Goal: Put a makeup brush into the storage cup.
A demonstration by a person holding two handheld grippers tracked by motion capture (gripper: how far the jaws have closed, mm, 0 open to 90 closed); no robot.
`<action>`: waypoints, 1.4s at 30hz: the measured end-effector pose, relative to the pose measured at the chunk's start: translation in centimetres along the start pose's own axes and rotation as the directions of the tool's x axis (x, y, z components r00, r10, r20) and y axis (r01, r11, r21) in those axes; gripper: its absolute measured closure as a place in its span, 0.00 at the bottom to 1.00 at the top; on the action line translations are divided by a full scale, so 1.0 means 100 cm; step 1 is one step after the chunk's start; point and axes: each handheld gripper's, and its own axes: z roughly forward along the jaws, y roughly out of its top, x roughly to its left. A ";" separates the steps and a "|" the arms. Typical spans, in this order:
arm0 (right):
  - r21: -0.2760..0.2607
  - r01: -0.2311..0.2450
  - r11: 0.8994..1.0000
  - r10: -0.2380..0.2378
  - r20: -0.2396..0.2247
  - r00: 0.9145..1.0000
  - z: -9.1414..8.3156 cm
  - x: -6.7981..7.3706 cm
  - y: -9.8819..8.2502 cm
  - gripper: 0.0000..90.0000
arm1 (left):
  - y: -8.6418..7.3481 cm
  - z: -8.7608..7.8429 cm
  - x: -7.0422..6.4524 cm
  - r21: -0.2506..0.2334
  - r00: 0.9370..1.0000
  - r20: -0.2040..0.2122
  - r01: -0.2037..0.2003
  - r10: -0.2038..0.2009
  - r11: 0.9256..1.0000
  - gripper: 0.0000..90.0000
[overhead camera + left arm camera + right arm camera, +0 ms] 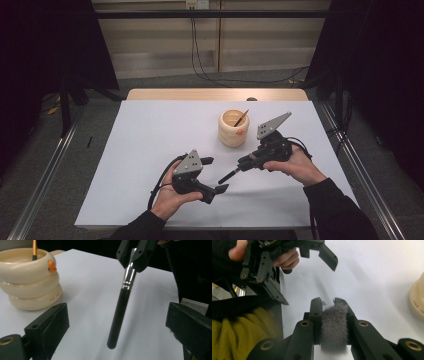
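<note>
On the white table (150,145) a person holds 2 grippers near the near edge. The right gripper (245,164) is clamped on a brush (120,307): in the right gripper view its 2 jaws press the grey bristles (334,327) between them. The brush's black handle with a silver ferrule sticks out toward the left and near side, its free end in the air above the table, between the 2 hands. The left gripper (214,175), in the left hand (170,197), has its jaws spread wide; in the left gripper view the brush handle hangs between them without touching either.

A cream cup (233,128) of stacked rings, with a small orange mark on its side, stands farther back, just left of the right gripper. A thin stick (241,118) leans inside it.
</note>
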 end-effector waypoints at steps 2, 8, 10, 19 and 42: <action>-0.002 0.007 1.000 -0.007 0.005 1.000 0.001 0.001 0.000 0.86 | -0.001 0.002 0.000 0.004 1.000 0.002 -0.006 0.006 1.000 0.08; -0.003 -0.002 1.000 0.002 0.003 1.000 0.000 0.002 0.000 0.86 | -0.002 0.007 -0.004 0.038 1.000 0.004 -0.021 0.021 0.999 0.14; -0.003 -0.001 1.000 0.001 -0.012 1.000 0.002 0.002 -0.001 0.86 | -0.002 0.008 -0.006 0.042 0.999 -0.006 -0.032 0.033 0.999 0.17; 0.015 0.003 1.000 -0.003 -0.016 1.000 0.009 0.003 -0.001 0.86 | -0.003 0.017 -0.007 0.066 0.999 0.028 -0.047 0.045 0.997 0.52; -0.029 -0.008 1.000 0.006 -0.071 0.997 0.012 -0.002 -0.003 0.85 | -0.005 0.026 -0.010 0.092 0.993 0.096 -0.084 0.076 0.992 0.88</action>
